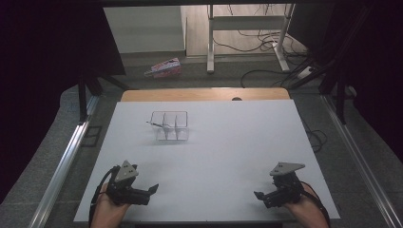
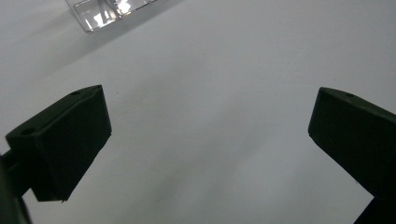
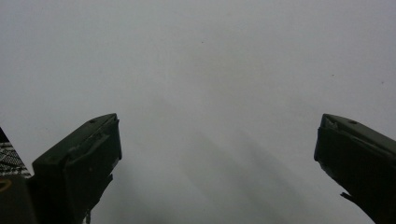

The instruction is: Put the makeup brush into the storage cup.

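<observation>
A clear plastic box (image 1: 170, 126) with three compartments sits on the white table top (image 1: 214, 156), left of centre and toward the far side. Its corner (image 2: 100, 11) appears at the top left of the left gripper view. My left gripper (image 1: 151, 191) rests near the front left edge, held in a hand, its jaws wide apart (image 2: 208, 140) over bare table. My right gripper (image 1: 259, 194) is near the front right edge, also hand-held, jaws spread wide (image 3: 217, 154) with nothing between them. Both point inward toward the table's middle.
Beyond the white top a strip of wooden table (image 1: 204, 94) shows. On the floor behind lie a pink-patterned package (image 1: 165, 67), cables (image 1: 259, 40) and a white desk frame (image 1: 247, 23). Metal rails (image 1: 66, 161) run along both sides.
</observation>
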`<state>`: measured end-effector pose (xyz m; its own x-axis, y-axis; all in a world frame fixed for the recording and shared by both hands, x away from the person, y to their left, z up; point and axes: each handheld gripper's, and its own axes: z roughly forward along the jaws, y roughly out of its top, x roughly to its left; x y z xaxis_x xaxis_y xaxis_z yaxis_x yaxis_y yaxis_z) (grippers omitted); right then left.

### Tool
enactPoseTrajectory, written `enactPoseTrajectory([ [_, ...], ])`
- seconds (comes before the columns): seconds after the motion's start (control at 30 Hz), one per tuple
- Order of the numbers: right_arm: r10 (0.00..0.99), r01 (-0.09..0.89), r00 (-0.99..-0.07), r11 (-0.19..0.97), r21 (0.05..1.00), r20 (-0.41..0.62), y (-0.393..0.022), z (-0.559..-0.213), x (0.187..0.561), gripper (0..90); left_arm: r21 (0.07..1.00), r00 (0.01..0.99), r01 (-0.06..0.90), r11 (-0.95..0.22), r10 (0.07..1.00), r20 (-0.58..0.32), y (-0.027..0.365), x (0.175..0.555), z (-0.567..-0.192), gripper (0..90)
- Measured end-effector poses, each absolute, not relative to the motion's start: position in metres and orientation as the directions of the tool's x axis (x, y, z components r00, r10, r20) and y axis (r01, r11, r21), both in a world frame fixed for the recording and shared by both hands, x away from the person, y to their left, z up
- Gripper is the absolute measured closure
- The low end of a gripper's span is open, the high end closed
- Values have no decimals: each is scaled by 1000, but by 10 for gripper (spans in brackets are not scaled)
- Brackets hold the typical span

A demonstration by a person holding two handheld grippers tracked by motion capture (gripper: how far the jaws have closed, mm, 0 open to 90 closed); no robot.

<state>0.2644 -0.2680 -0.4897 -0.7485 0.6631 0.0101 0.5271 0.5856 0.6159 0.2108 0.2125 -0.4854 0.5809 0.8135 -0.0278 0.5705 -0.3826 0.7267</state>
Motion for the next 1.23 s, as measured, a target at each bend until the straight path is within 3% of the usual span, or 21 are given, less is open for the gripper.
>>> enactPoseTrajectory([
  [1.23, 663, 533, -748, 590, 607, 12, -268, -491, 265, 4, 725, 502, 614, -312, 863, -54, 244, 187, -497, 0],
])
